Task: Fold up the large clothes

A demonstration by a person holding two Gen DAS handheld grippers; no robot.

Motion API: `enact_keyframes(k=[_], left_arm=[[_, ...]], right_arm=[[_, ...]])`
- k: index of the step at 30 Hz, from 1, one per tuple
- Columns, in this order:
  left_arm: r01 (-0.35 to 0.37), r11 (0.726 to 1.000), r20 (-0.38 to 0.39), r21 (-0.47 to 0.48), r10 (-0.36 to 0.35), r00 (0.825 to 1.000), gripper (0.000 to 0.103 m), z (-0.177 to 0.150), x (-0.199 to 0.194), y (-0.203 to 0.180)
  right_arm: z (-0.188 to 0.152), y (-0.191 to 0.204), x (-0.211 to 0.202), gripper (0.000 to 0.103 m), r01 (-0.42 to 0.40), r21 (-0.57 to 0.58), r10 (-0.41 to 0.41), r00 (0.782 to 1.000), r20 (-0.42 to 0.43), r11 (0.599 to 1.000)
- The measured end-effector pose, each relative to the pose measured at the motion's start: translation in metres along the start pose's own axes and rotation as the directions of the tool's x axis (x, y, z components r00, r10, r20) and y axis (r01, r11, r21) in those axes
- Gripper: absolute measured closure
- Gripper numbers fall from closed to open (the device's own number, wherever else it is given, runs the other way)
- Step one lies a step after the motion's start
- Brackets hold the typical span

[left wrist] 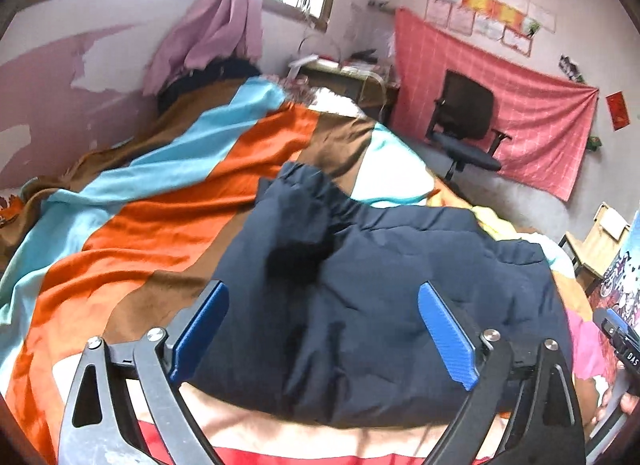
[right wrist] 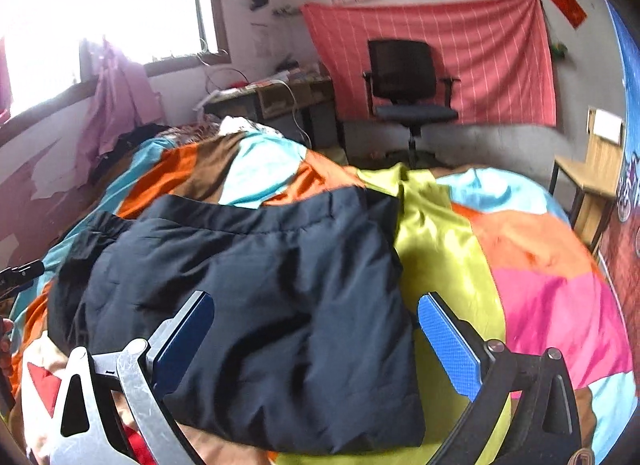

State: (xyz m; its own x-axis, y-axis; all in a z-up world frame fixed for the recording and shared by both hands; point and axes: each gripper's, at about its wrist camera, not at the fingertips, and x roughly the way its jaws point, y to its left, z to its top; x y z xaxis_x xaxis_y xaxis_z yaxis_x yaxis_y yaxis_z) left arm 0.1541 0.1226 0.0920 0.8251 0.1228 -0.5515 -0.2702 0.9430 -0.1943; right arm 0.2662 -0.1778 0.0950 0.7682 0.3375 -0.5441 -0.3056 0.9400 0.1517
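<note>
A dark navy padded jacket [left wrist: 380, 297] lies folded into a rough rectangle on the bed's colourful patchwork cover [left wrist: 160, 193]. My left gripper [left wrist: 322, 325] is open and empty, hovering over the jacket's near left part, blue pads wide apart. In the right wrist view the same jacket [right wrist: 256, 289] fills the middle. My right gripper [right wrist: 314, 329] is open and empty above the jacket's near right edge. The right gripper's body also shows at the far right of the left wrist view [left wrist: 618, 337].
The patchwork cover [right wrist: 520, 265] spreads right of the jacket, with a yellow-green panel [right wrist: 436, 249]. A black office chair [right wrist: 408, 85] stands by a red wall cloth [right wrist: 480, 45]. A cluttered desk [right wrist: 276, 97] sits under the window. A wooden chair [right wrist: 592, 169] stands at right.
</note>
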Motion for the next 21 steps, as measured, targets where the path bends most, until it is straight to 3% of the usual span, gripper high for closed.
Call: enact_keyframes(k=[7,21], left_arm=[[0.008,0.999,0.07,0.04,-0.011,0.998,0.008,-0.014,-0.026,-0.016],[0.062,0.996,0.103,0.059,-0.068,0.992,0.006,-0.026,-0.076,-0.022]], right_arm=[[-0.001,0.023,-0.031,0.0,-0.022,-0.05,0.026,0.997,0.072,0.998],[-0.016,0.061,-0.095,0.0,-0.04,-0.093,0.058,0.979,0.195,0.995]])
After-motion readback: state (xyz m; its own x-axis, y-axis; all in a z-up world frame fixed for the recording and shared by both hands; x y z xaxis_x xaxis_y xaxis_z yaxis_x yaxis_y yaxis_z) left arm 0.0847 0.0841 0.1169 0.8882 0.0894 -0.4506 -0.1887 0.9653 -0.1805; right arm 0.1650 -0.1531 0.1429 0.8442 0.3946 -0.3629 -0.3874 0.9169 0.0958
